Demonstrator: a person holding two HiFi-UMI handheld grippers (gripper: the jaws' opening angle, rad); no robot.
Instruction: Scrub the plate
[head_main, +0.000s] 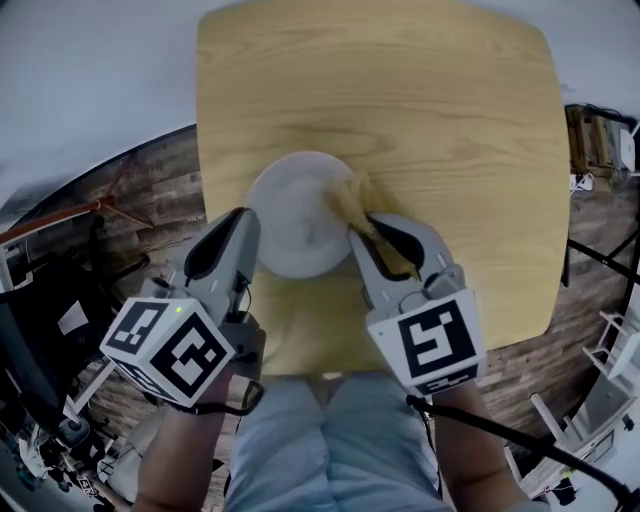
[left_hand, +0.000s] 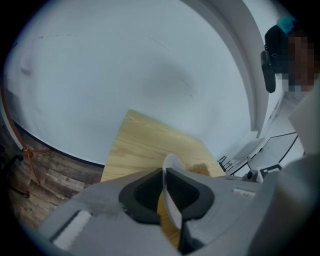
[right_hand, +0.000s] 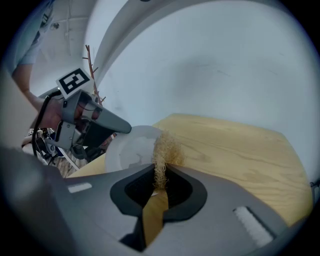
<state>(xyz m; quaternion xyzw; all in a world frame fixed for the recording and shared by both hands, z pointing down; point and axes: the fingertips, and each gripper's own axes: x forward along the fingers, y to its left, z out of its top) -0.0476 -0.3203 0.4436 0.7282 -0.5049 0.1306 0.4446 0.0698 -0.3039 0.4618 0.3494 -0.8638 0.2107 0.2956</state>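
Note:
A white plate (head_main: 296, 215) is held tilted over the near part of the wooden table (head_main: 450, 130). My left gripper (head_main: 250, 222) is shut on the plate's left rim (left_hand: 170, 192), which stands edge-on between its jaws. My right gripper (head_main: 358, 228) is shut on a straw-coloured fibrous scrubber (head_main: 355, 195), whose tuft (right_hand: 164, 152) rests against the plate's right side (right_hand: 131, 150). In the right gripper view the left gripper (right_hand: 95, 120) shows at the plate's far edge.
The table (right_hand: 235, 150) stands on a pale round rug (head_main: 90, 80) over dark plank flooring (head_main: 150, 190). Cables and gear (head_main: 600, 140) lie on the floor to the right. A person's legs (head_main: 330, 440) show below the table's near edge.

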